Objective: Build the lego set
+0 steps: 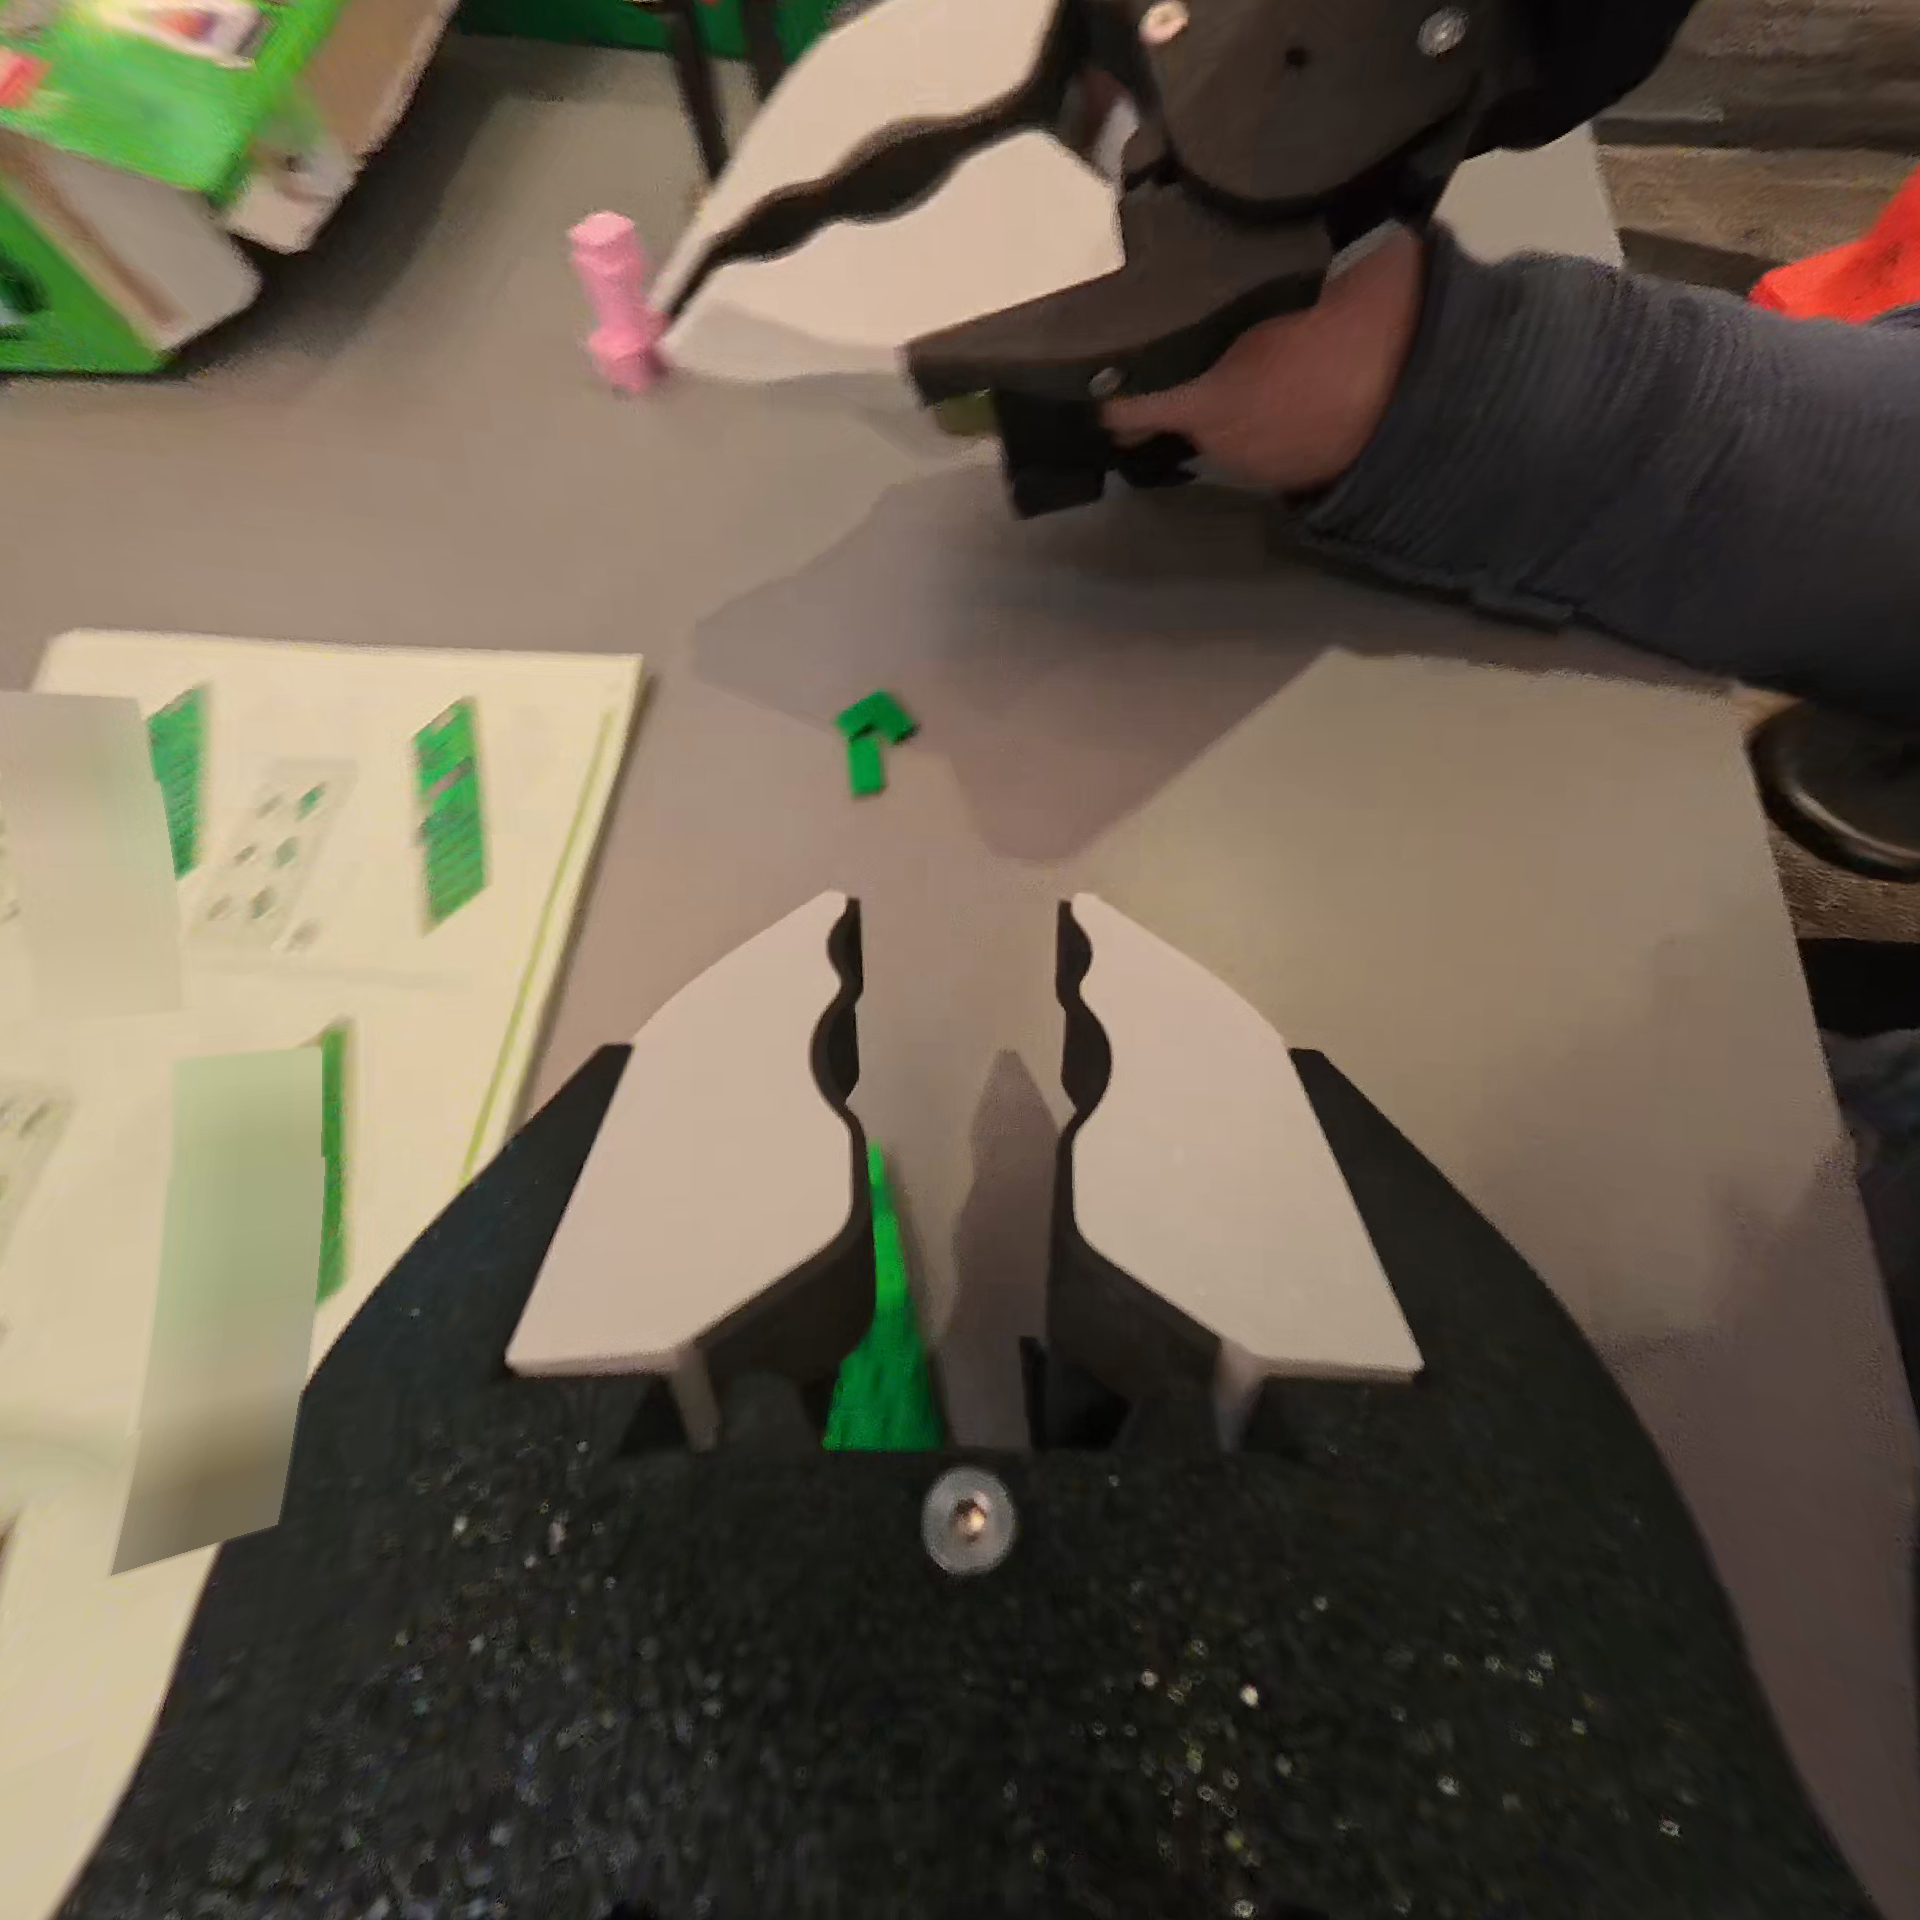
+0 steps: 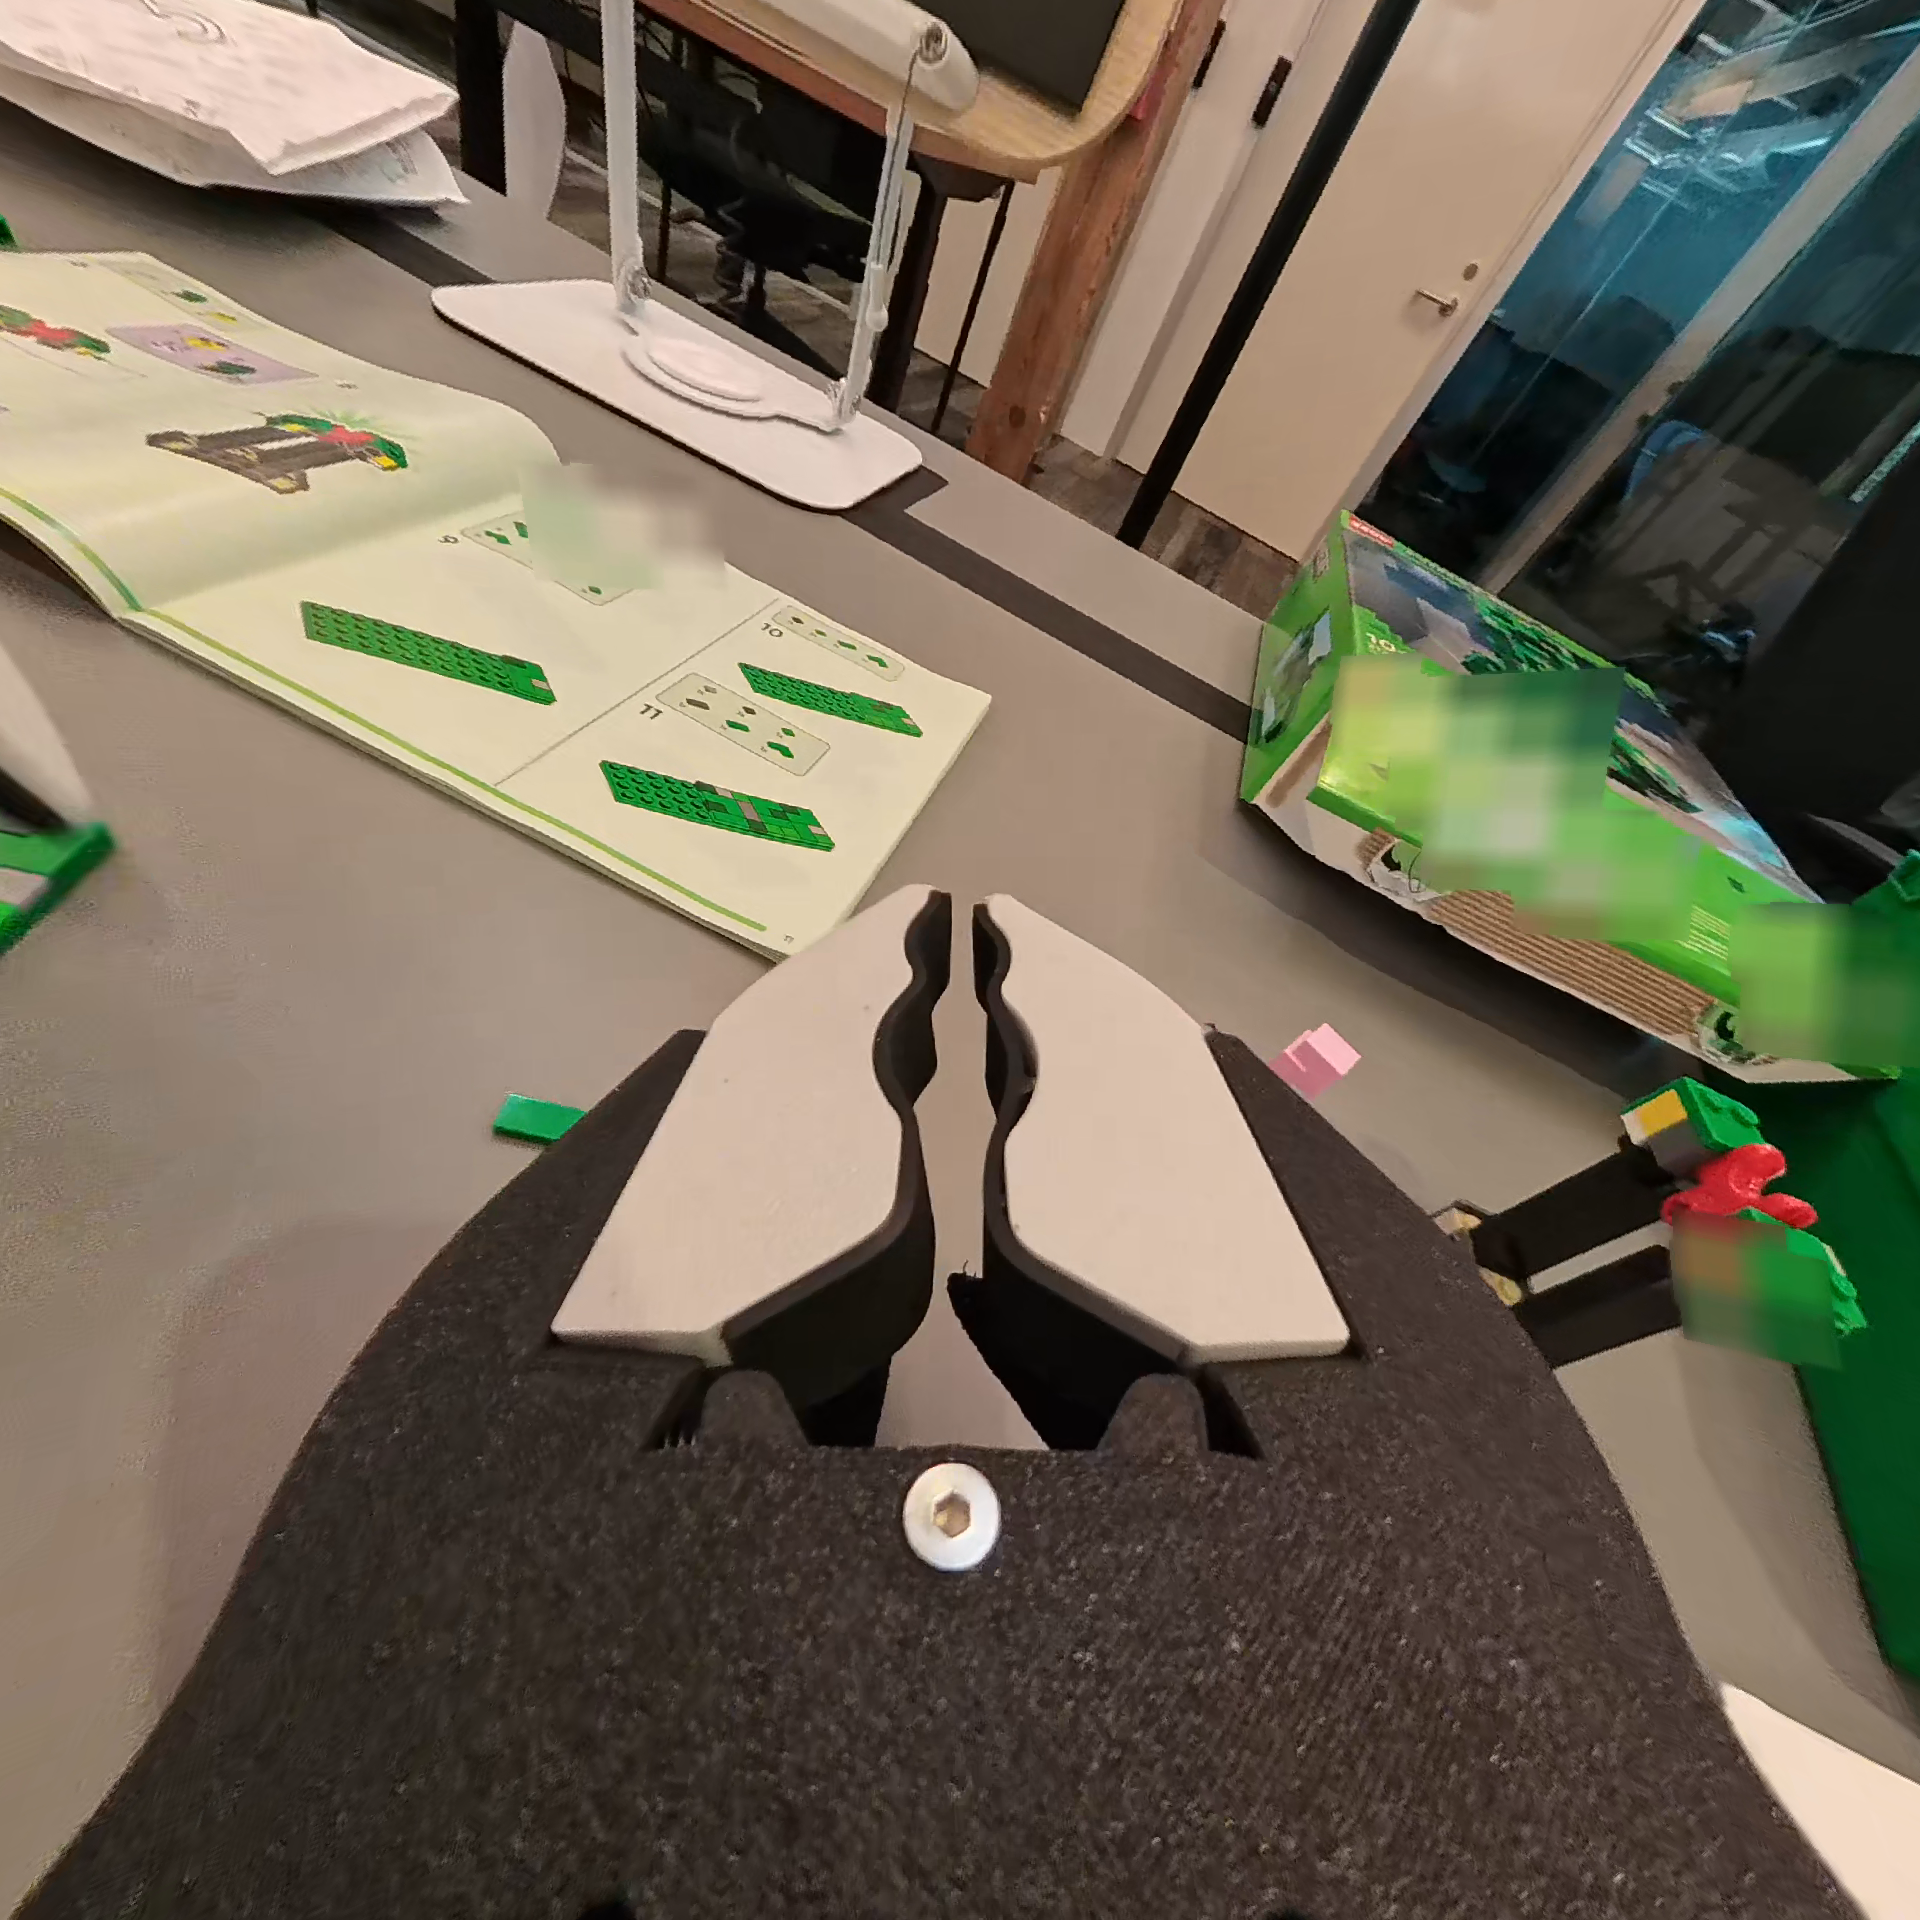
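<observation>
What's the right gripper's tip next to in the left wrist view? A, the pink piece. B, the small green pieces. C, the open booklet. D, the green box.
A: the right gripper has its nearly closed tip beside the upright pink piece, while the green pieces, booklet and box lie apart from it.

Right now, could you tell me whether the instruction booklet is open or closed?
Open: the instruction booklet lies spread flat on the grey table, printed pages facing up.
</observation>
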`<state>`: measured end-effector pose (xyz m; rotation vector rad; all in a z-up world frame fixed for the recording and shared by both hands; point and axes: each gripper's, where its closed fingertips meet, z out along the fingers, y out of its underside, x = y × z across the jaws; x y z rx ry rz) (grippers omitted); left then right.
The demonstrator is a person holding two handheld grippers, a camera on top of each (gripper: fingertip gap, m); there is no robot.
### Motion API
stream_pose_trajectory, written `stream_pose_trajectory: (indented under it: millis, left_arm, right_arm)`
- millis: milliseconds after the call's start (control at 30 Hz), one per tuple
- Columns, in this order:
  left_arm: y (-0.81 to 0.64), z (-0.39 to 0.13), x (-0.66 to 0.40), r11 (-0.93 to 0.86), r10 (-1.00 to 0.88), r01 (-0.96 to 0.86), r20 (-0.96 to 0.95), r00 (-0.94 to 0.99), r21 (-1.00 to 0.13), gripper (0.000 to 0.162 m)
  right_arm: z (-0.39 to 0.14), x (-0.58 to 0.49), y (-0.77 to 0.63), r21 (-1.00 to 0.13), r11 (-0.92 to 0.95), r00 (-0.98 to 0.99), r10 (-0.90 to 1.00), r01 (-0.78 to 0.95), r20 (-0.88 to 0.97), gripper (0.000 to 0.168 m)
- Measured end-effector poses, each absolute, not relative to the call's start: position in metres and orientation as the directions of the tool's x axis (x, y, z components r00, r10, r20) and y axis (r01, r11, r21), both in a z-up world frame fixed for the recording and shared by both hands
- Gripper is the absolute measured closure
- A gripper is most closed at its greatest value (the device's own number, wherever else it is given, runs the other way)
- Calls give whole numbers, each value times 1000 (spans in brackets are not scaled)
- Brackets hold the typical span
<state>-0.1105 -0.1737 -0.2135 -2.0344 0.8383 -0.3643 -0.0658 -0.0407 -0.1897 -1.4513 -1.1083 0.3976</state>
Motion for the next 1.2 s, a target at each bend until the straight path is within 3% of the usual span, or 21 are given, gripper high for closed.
stream_pose_trajectory:
  millis: [233, 367, 500, 633, 867, 1200]
  left_arm:
    - [-251, -199, -288, -506, -229, -229, -127, 965, -831, 136]
    - [-296, -202, -379, -576, 28, -88, -128, 991, -813, 138]
    - [-312, -211, -415, -647, 49, -62, -122, 991, -760, 141]
    - [-334, -225, -445, -769, 83, -90, -237, 968, -634, 141]
    - [-344, -238, -426, -732, 52, 16, -33, 998, -681, 142]
    - [-331, -240, -408, -728, -12, -34, -38, 999, -685, 134]
  right_arm:
    - [-196, -82, -54, -899, 172, 426, 834, 403, 351, 165]
    - [-201, -93, -63, -890, 185, 390, 848, 418, 359, 165]
    - [-208, -98, -65, -870, 199, 366, 848, 451, 384, 165]
    - [-206, -99, -67, -863, 232, 360, 837, 448, 412, 165]
    - [-204, -99, -66, -873, 226, 369, 839, 432, 400, 165]
    - [-188, -122, -95, -924, 187, 349, 886, 335, 306, 164]
